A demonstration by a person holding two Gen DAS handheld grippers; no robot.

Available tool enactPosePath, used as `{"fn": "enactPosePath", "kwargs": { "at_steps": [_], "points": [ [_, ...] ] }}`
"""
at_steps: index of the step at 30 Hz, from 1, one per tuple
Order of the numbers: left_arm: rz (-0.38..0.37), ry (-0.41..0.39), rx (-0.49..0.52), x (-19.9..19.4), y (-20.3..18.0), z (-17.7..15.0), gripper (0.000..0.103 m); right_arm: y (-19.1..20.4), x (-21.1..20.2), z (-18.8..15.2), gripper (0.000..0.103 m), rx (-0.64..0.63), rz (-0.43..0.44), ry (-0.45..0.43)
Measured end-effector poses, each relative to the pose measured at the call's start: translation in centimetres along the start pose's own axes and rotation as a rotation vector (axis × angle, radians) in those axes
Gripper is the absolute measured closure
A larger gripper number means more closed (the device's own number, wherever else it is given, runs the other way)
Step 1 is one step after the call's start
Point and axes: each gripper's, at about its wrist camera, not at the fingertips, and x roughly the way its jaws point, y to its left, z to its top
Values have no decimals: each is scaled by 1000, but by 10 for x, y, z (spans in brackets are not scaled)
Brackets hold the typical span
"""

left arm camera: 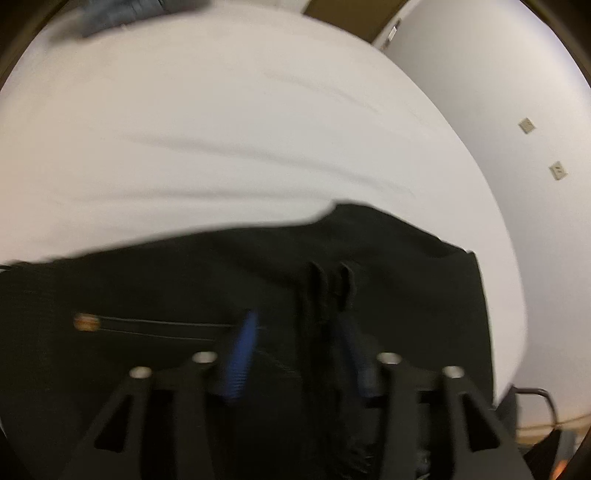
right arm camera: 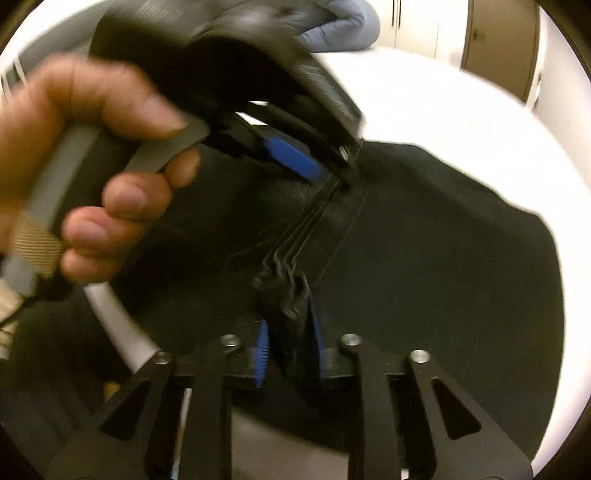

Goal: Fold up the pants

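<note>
Black pants (left arm camera: 388, 266) lie on a white sheet-covered surface (left arm camera: 221, 129). In the left wrist view my left gripper (left arm camera: 299, 332) has its blue-padded fingers (left arm camera: 242, 354) apart, with a bunched fold of the pants rising between them. A small round button (left arm camera: 86, 322) and a pocket seam show at left. In the right wrist view my right gripper (right arm camera: 286, 314) is shut on a folded stack of the pants' edge (right arm camera: 288, 295). The left gripper (right arm camera: 325, 166), held by a hand (right arm camera: 74, 155), sits on the same fold farther along. The pants (right arm camera: 443, 258) spread to the right.
A blue-grey garment (right arm camera: 343, 26) lies at the far edge of the white surface (right arm camera: 424, 96). A wall with outlets (left arm camera: 557, 170) stands right of it, and wooden doors (right arm camera: 498, 44) are behind. A dark chair frame (left arm camera: 535, 406) is at lower right.
</note>
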Motion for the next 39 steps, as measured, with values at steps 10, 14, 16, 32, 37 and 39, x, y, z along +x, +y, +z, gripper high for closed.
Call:
{"fn": "enactPosePath", "kwargs": {
  "at_steps": [10,14,16,32,37,39],
  "points": [
    [88,-17,246,2,-69,-51,44,-191,-94,-30,61,578,445,-112],
    [163,-12,234,9,-69,-81,44,-272,-87,-24,61,692,566,-99],
    [158,-16,193,6,-65,-88,43,-306,-60,-21,61,719,593,-79],
    [150,-34,177,0,-50,-101,42,-300,-1,-97,70,740,698,23],
    [154,-41,178,2,-54,-105,42,-247,-21,-139,70,676,690,33],
    [153,-43,175,2,-54,-106,42,-243,-25,-150,70,715,691,31]
  ]
}}
